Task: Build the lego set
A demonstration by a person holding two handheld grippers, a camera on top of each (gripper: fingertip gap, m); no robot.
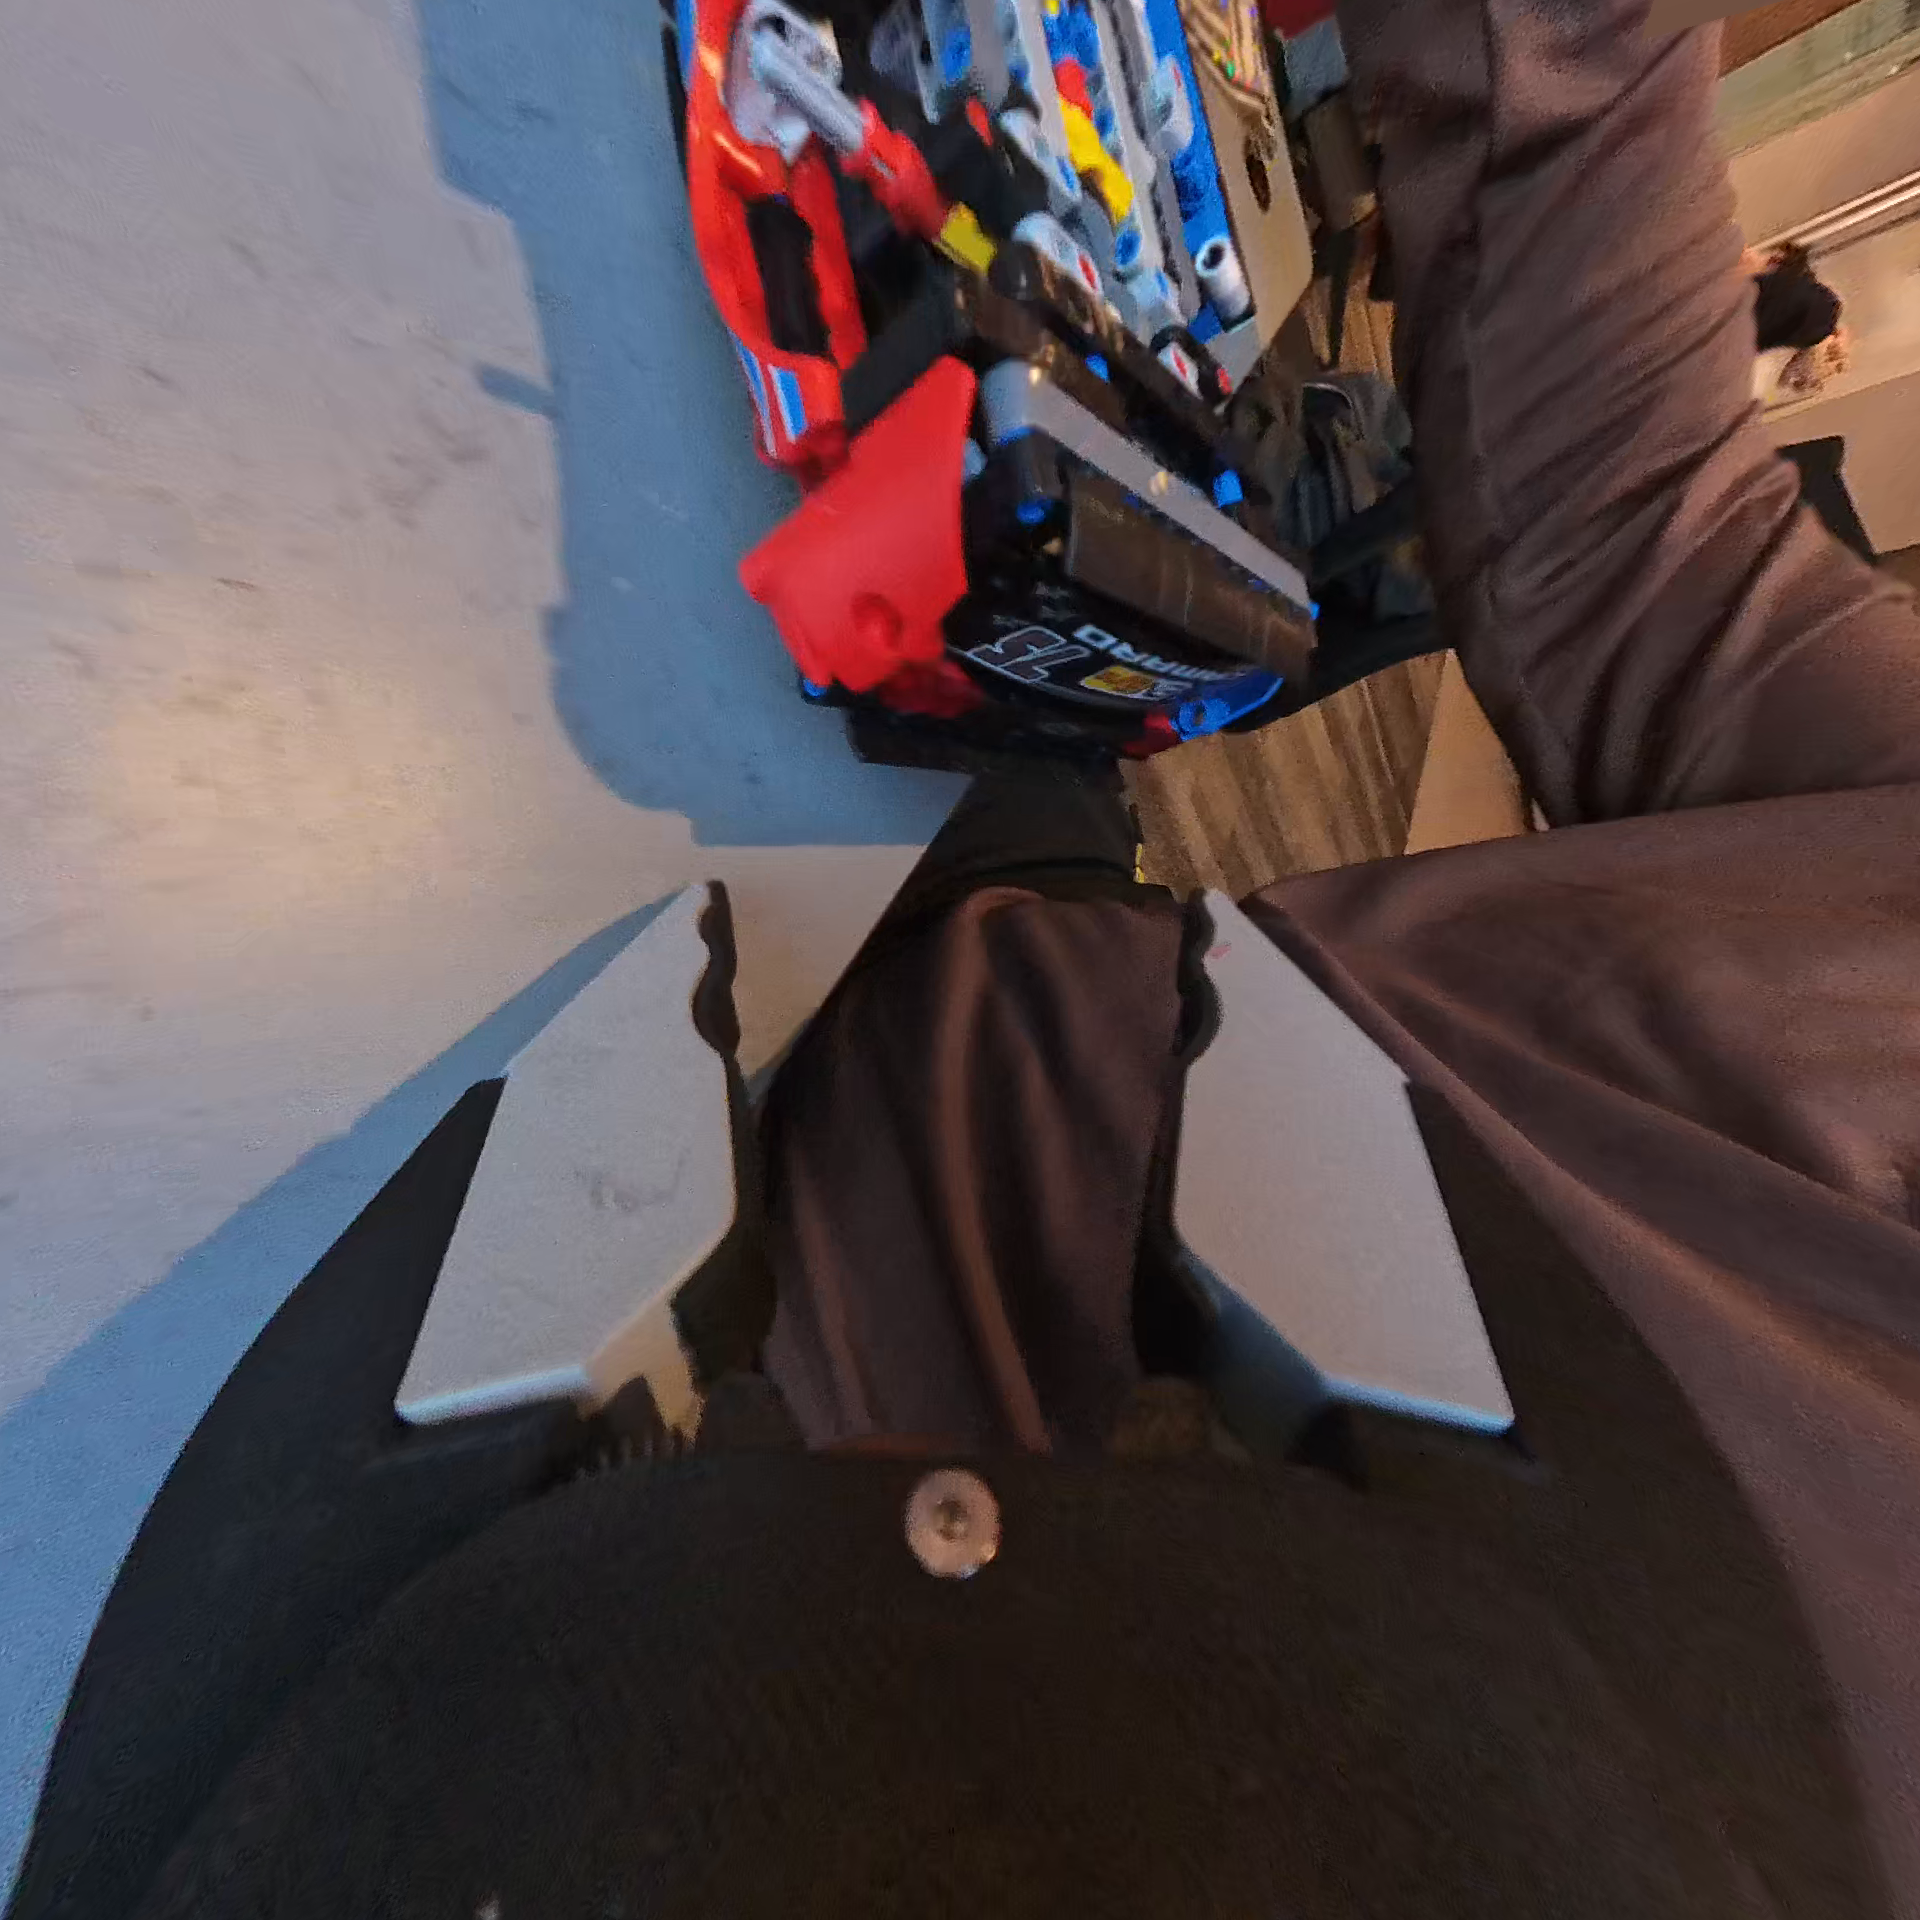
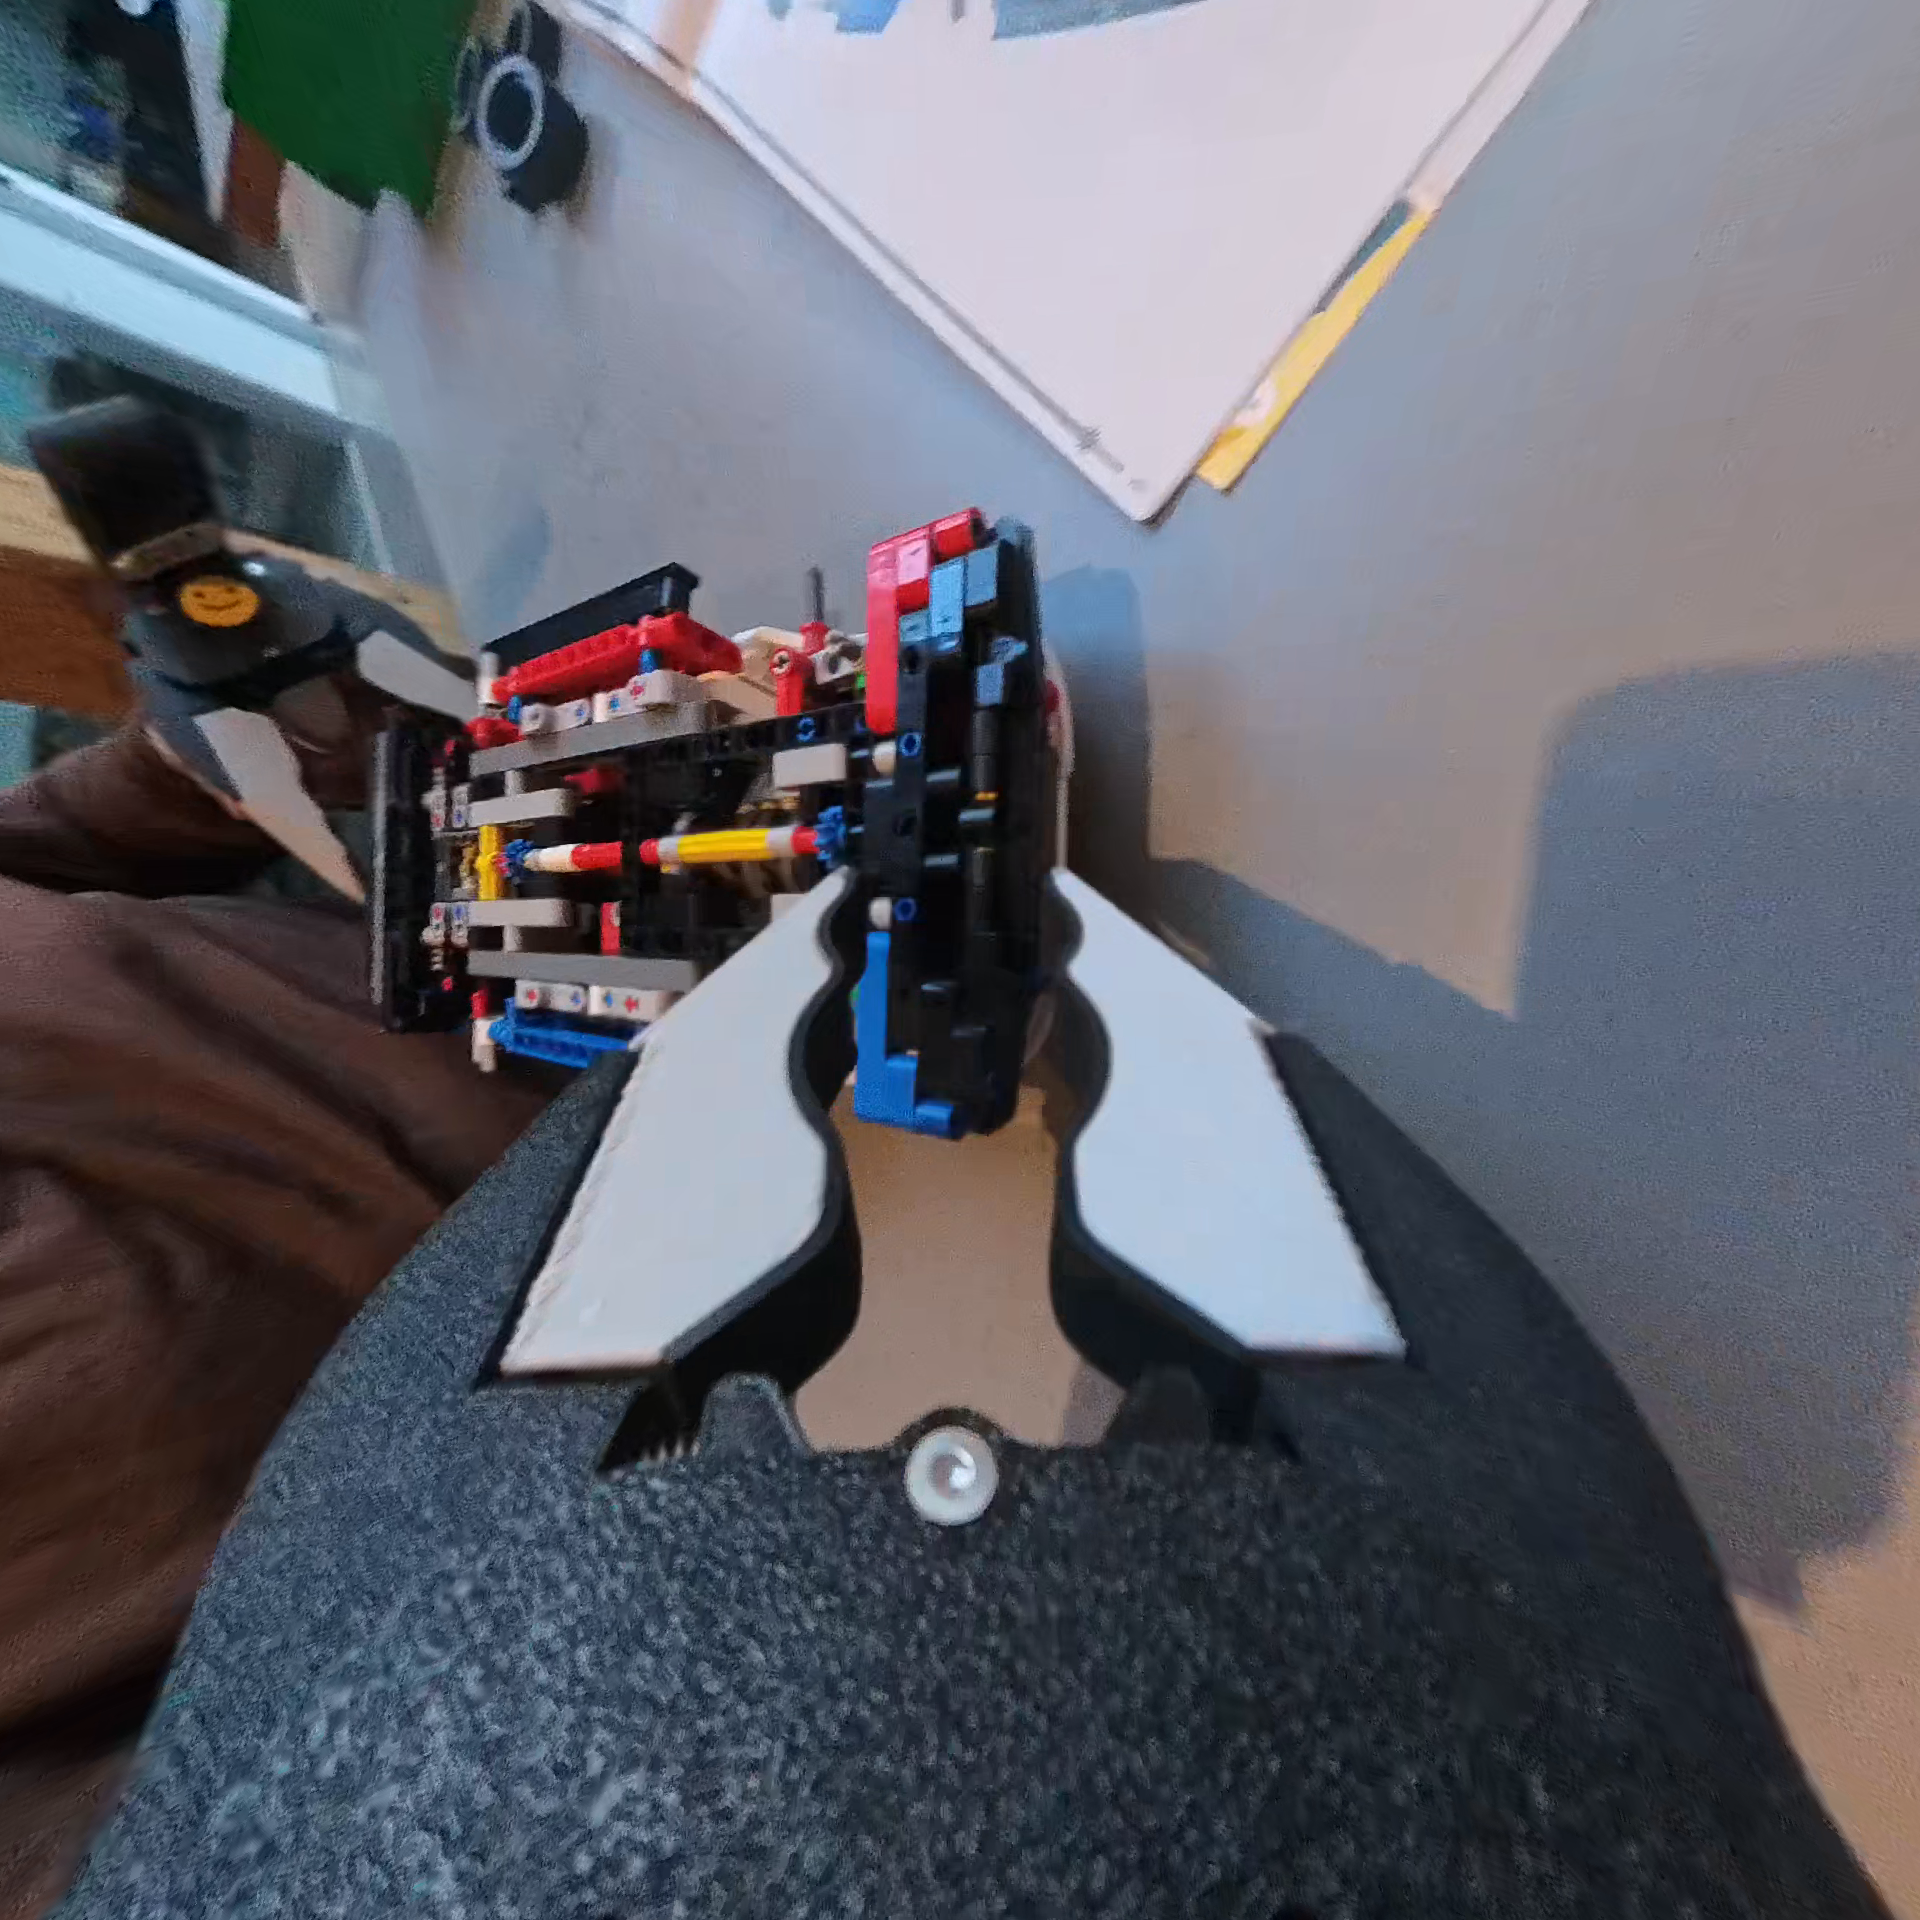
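Grey tabletop (image 2: 1351, 727) lay beneath the half-built red, black and blue brick car (image 2: 675, 831). My right gripper (image 2: 951, 914) pinched its black end frame at twelve o'clock, likely steadying it. My left gripper (image 1: 956, 935) stood spread, holding nothing, the car's tail at twelve o'clock.

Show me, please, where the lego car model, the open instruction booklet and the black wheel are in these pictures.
lego car model (image 2: 644, 831), right wrist view, on its exposed chassis.
instruction booklet (image 2: 1091, 229), right wrist view, on its white page.
black wheel (image 2: 525, 109), right wrist view, on its hub.

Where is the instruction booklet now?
In the right wrist view, the instruction booklet lies on the grey table at upper right, beyond the lego model.
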